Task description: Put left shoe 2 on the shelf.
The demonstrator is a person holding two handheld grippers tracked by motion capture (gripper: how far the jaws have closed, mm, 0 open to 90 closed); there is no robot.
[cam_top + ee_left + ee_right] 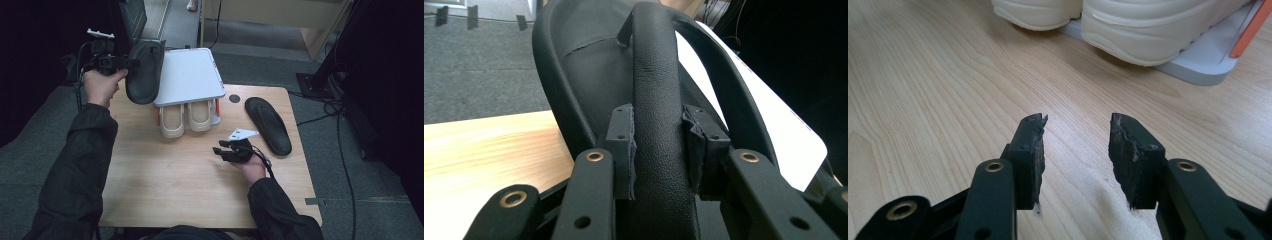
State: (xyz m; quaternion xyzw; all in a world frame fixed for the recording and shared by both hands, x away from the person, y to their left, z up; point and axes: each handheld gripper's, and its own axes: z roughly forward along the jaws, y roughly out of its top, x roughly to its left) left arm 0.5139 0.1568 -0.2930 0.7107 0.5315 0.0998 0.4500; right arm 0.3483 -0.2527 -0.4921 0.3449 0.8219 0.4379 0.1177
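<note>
1. A wooden table (165, 185) stands on grey carpet in a dark room, its near half bare around the right hand.
2. The high view shows a black slipper (145, 70) lifted over the table's far left corner by the left gripper (120, 62), beside a white shoe rack (187, 75) with a pair of cream shoes (186, 119) on its lower shelf.
3. The left gripper view adds the grip itself: the pads (620, 145) are clamped on the slipper's strap (656, 100), with the rack's white top just behind.
4. This slipper is matte black with a grained strap arching over a smooth footbed.
5. The second black slipper (268, 125) lies flat near the table's right edge.
6. The right gripper (1075, 145) rests low over the wood, jaws apart with nothing between them, pointing at the cream shoes (1128, 25).
</note>
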